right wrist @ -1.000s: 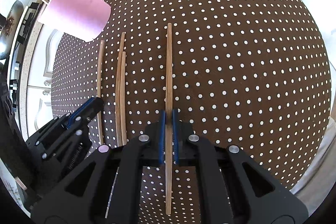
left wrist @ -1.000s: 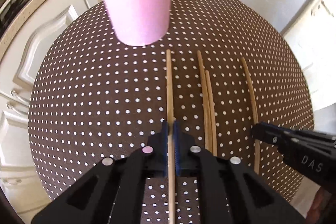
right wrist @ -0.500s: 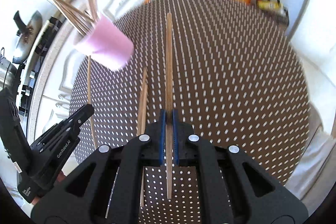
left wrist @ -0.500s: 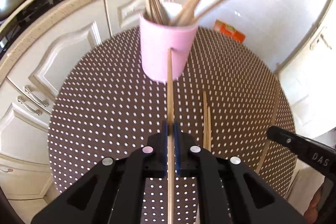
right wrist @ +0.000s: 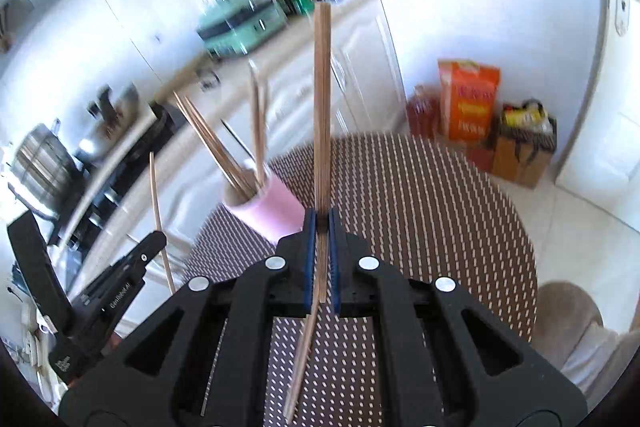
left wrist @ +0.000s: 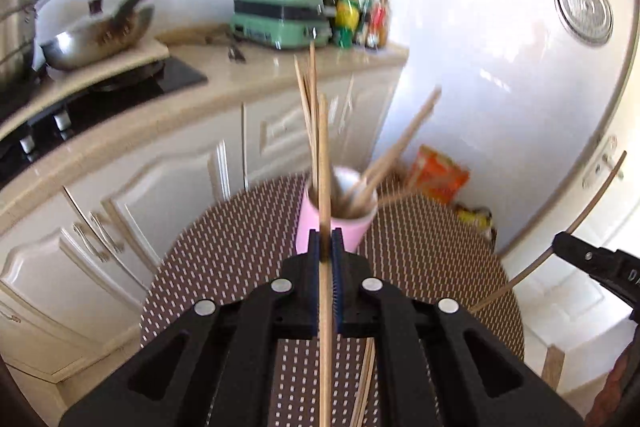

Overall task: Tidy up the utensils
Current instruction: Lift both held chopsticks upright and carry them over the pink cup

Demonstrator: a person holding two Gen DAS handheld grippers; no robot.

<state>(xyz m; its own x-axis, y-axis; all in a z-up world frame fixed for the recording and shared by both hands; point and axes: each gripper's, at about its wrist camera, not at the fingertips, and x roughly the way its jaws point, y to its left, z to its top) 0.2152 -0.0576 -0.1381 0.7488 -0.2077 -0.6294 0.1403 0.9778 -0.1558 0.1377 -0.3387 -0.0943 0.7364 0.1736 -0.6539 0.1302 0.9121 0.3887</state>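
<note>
1. Both pairs of fingers are clamped shut, each on one wooden chopstick; the left gripper [left wrist: 327, 247] pinches the left chopstick [left wrist: 323, 163] partway along its length, and the right gripper [right wrist: 321, 227] pinches the right chopstick [right wrist: 322, 107] the same way, with a tail hanging below the pads.
2. Both sticks are lifted clear of the dotted desk [right wrist: 440, 211]; the pink cup [right wrist: 268, 209] stands on it ahead of the grippers, already bristling with chopsticks; two loose chopsticks [left wrist: 366, 383] lie on the desk below the left gripper.
3. To do the drop well, I judge each stick should be brought over the cup mouth one at a time, its lower end steered into a gap among the leaning sticks, and let go only once that end is inside the rim; going together risks the sticks crossing.
4. Each gripper tilts forward and down toward the cup, sticks pointing up and away; the right gripper's tip shows at the right edge of the left view.
</note>
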